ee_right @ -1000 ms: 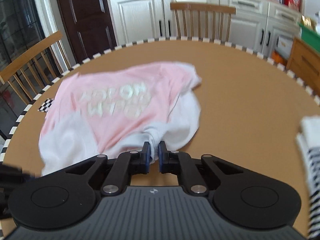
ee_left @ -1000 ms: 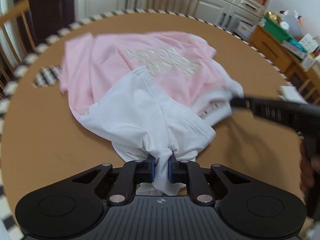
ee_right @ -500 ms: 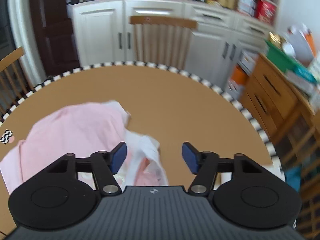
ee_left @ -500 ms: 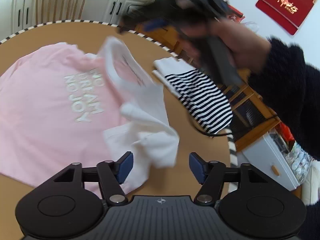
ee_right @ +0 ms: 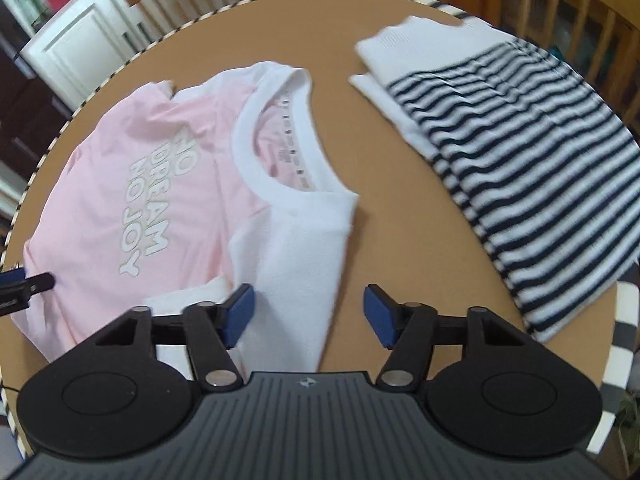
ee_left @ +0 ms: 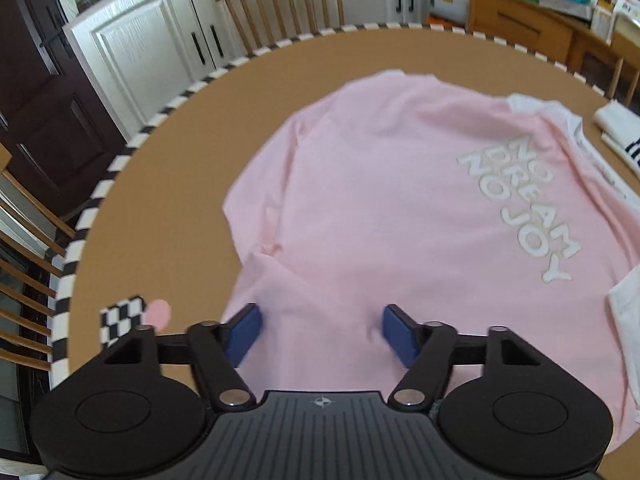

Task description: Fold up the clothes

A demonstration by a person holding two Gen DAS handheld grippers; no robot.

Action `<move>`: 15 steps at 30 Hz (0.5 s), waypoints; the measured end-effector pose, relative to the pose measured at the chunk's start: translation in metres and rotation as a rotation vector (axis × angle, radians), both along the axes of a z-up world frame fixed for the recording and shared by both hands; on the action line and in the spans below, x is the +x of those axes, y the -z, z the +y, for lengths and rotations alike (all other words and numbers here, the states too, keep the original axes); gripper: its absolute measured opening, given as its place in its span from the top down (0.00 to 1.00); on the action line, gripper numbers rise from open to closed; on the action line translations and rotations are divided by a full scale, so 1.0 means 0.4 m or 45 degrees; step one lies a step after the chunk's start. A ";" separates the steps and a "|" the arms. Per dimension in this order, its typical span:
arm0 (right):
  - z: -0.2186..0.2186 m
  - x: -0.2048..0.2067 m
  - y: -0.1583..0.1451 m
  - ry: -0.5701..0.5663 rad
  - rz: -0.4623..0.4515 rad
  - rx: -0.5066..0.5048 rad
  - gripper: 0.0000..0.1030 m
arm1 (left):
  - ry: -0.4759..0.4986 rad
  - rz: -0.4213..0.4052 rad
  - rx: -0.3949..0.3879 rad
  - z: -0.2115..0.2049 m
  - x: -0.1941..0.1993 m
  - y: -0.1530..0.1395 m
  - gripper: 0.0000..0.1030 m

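Note:
A pink T-shirt (ee_left: pixel 380 208) with white sleeves, white collar and the print "NO DREAM NO JOY" lies spread face up on the round brown table (ee_left: pixel 168 184). My left gripper (ee_left: pixel 322 334) is open and empty, low over the shirt's hem end. In the right wrist view the same shirt (ee_right: pixel 160 184) shows its white collar and a white sleeve (ee_right: pixel 304 256). My right gripper (ee_right: pixel 306 316) is open and empty, just above that sleeve's edge. The left gripper's tip (ee_right: pixel 24 286) shows at the far left of the right wrist view.
A folded black-and-white striped garment (ee_right: pixel 520 168) lies on the table to the right of the shirt; its corner shows in the left wrist view (ee_left: pixel 620 132). The table has a checkered rim (ee_left: pixel 120 160). Wooden chairs (ee_left: pixel 280 8) and white cabinets (ee_left: pixel 132 40) stand around it.
One second ago both grippers were shut on the white fabric. They let go, the shirt now lies flat, and both open grippers have moved to its opposite ends.

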State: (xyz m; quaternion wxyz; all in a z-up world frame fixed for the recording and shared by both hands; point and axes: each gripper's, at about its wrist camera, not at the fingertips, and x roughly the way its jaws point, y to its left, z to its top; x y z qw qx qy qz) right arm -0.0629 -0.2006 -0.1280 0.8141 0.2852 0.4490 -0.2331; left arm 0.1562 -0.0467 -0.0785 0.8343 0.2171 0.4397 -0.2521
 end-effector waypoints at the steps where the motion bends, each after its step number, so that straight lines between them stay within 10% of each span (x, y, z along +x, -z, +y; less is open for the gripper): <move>1: 0.007 0.015 0.002 -0.035 -0.008 -0.025 0.79 | 0.013 -0.012 -0.011 -0.002 -0.014 0.002 0.56; 2: 0.013 0.030 0.004 -0.070 -0.016 -0.050 0.96 | 0.038 -0.013 -0.007 -0.005 -0.025 0.002 0.72; 8: -0.013 0.153 -0.020 -0.220 -0.026 -0.229 0.97 | 0.007 0.127 0.021 0.034 -0.145 -0.002 0.81; 15: -0.037 0.469 -0.111 -0.449 -0.109 -0.372 0.97 | -0.212 0.791 -0.399 0.099 -0.320 0.021 0.83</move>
